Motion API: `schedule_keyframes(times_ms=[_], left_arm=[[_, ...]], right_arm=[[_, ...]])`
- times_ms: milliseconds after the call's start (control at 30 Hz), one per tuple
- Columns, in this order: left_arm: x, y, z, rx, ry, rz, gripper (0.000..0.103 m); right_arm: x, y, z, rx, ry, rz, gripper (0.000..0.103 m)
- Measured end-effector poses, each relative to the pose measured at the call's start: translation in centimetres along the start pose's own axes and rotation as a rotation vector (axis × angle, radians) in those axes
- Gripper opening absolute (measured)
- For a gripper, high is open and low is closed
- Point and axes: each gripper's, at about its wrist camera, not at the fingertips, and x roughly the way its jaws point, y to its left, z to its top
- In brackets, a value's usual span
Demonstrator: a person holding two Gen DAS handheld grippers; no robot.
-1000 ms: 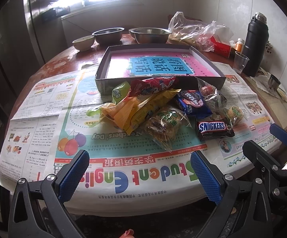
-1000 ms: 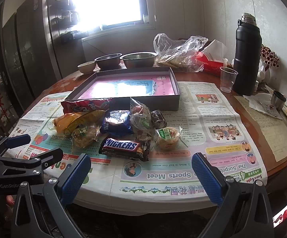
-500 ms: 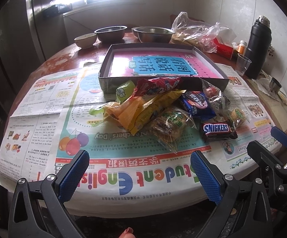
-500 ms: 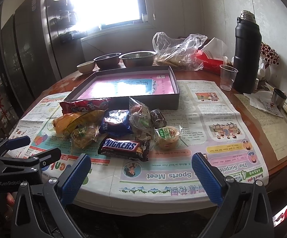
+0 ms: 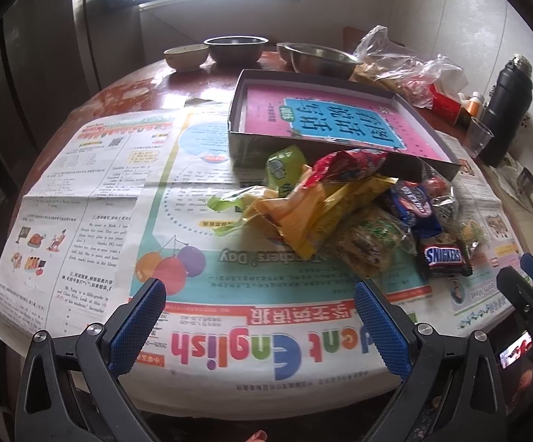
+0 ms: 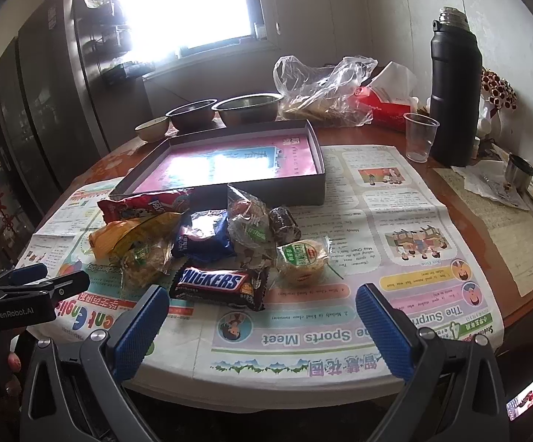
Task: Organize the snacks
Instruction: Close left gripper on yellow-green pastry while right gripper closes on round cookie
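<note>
A heap of snacks lies on newspaper in front of a shallow grey box (image 5: pixel 343 147) (image 6: pixel 285 191) lined with pink paper. The heap holds a Snickers bar (image 6: pixel 218 284) (image 5: pixel 444 257), a yellow bag (image 5: pixel 325 210) (image 6: pixel 134 232), a red bag (image 6: pixel 145 204), a blue Oreo pack (image 6: pixel 204 239), a clear-wrapped biscuit (image 5: pixel 371 241) and a round cake (image 6: pixel 301 259). My left gripper (image 5: pixel 261 326) hangs open over the table's near edge, short of the heap. My right gripper (image 6: pixel 263 322) is open too, just in front of the Snickers bar, holding nothing.
Behind the box stand two metal bowls (image 6: pixel 248 108), a small ceramic bowl (image 6: pixel 152 129), a plastic bag (image 6: pixel 325 92) and a red tissue pack (image 6: pixel 380 105). At the right are a black flask (image 6: pixel 454 92), a clear cup (image 6: pixel 419 136) and a metal cup (image 6: pixel 520 171).
The left gripper has swung left and tilted, so the heap now sits to its right. The right gripper has edged forward toward the Snickers bar. Both stay open.
</note>
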Motion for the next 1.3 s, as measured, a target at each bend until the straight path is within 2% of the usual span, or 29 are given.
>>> schedule_keyframes(times_ms=[333, 567, 667, 800, 1100, 1300], left_arm=[[2.1, 2.4, 2.8, -0.046, 0.035, -0.035, 0.102], [3.2, 2.3, 4.4, -0.001, 0.026, -0.052, 0.102], [3.4, 3.8, 5.1, -0.033, 0.017, -0.051, 0.102], [3.9, 5.4, 6.2, -0.077, 0.019, -0.096, 0.101], [7.8, 5.2, 7.1, -0.082, 0.133, -0.2, 0.086], [7.9, 4.5, 7.1, -0.056, 0.125, -0.189, 0.075]], right_arm=[[1.5, -1.9, 0.9, 0.042, 0.013, -0.02, 0.102], [2.9, -2.9, 1.3, 0.062, 0.032, -0.029, 0.103], [3.4, -3.2, 1.5, 0.07, 0.038, -0.033, 0.103], [4.0, -3.9, 1.8, 0.084, 0.042, -0.043, 0.103], [5.6, -4.6, 2.5, 0.105, 0.063, -0.058, 0.103], [7.0, -4.6, 2.5, 0.089, 0.099, -0.081, 0.103]])
